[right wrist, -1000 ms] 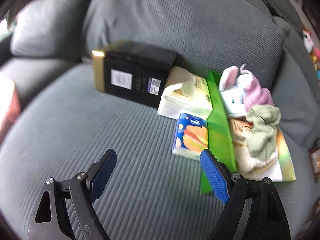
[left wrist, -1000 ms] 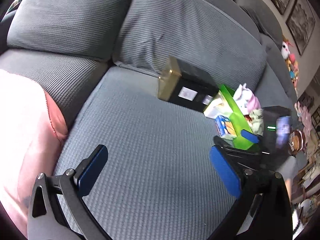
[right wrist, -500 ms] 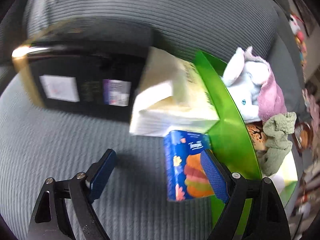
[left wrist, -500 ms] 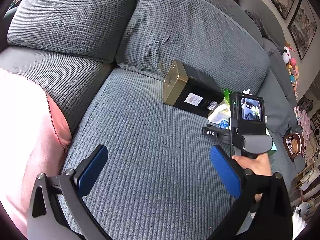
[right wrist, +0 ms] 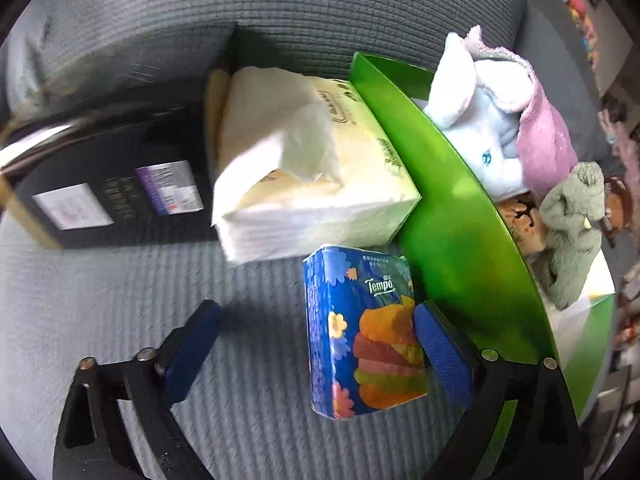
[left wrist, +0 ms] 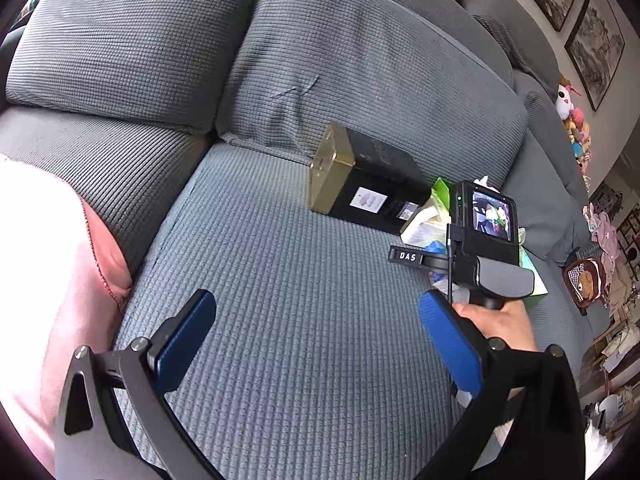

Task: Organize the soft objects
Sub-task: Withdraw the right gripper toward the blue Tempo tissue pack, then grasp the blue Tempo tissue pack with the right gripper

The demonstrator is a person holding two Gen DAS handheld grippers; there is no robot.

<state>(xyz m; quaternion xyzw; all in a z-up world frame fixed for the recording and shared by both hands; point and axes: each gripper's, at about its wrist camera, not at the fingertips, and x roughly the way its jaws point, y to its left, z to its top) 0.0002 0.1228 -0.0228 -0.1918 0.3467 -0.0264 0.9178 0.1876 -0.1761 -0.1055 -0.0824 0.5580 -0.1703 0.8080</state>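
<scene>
The right gripper hangs low in the frame, its jaws opening around the blue tissue pack, which stands on the grey sofa at lower centre; the right pad sits against the pack's side, the left pad well apart; just above lies a white tissue bundle, beside a green box holding soft toys; the left gripper gapes empty over the seat.
</scene>
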